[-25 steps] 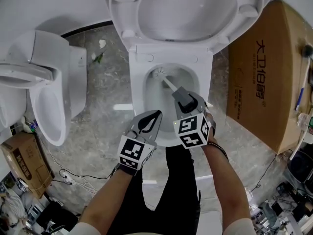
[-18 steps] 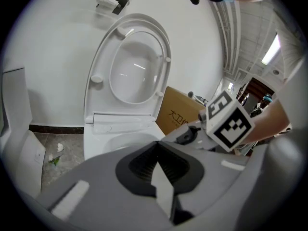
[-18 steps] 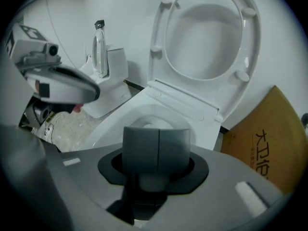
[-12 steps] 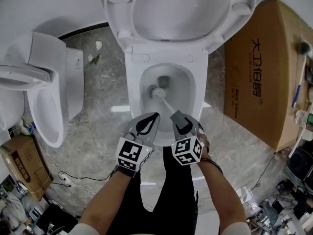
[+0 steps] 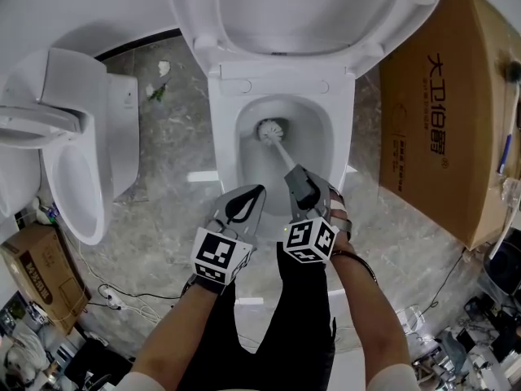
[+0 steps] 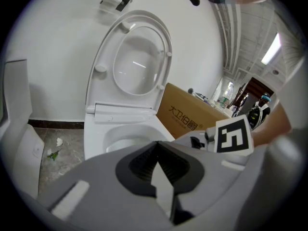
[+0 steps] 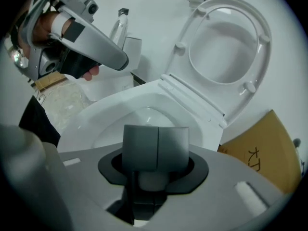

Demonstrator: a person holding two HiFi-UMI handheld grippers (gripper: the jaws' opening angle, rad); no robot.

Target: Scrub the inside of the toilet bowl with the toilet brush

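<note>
The toilet bowl [image 5: 248, 165] occupies the centre of the head view, with its seat and lid [image 5: 301, 10] raised upright against the white wall. A large cardboard box [image 5: 440, 120] stands just beside the bowl on its right, and a second toilet [image 5: 77, 161] stands well apart on its left, on the grey marbled floor [image 5: 175, 165]. The left gripper [image 5: 257, 191] hovers over the near rim of the bowl; in the left gripper view its jaws meet at the tips with nothing held between them [image 6: 156, 146]. The right gripper [image 5: 296, 177] sits just beside it, over the near part of the bowl opening, pointing down and inward. Its jaws are clamped together on the upper end of the toilet brush [image 5: 281, 149] (the pale handle shows directly below the closed pads in the right gripper view [image 7: 157, 148]). The white handle [image 5: 285, 155] runs diagonally from the right gripper toward the back of the bowl. The bristle head [image 5: 267, 129] lies inside the bowl, against the rear of the basin near the back wall. A small green scrap [image 5: 159, 94] lies on the floor between the two toilets.
</note>
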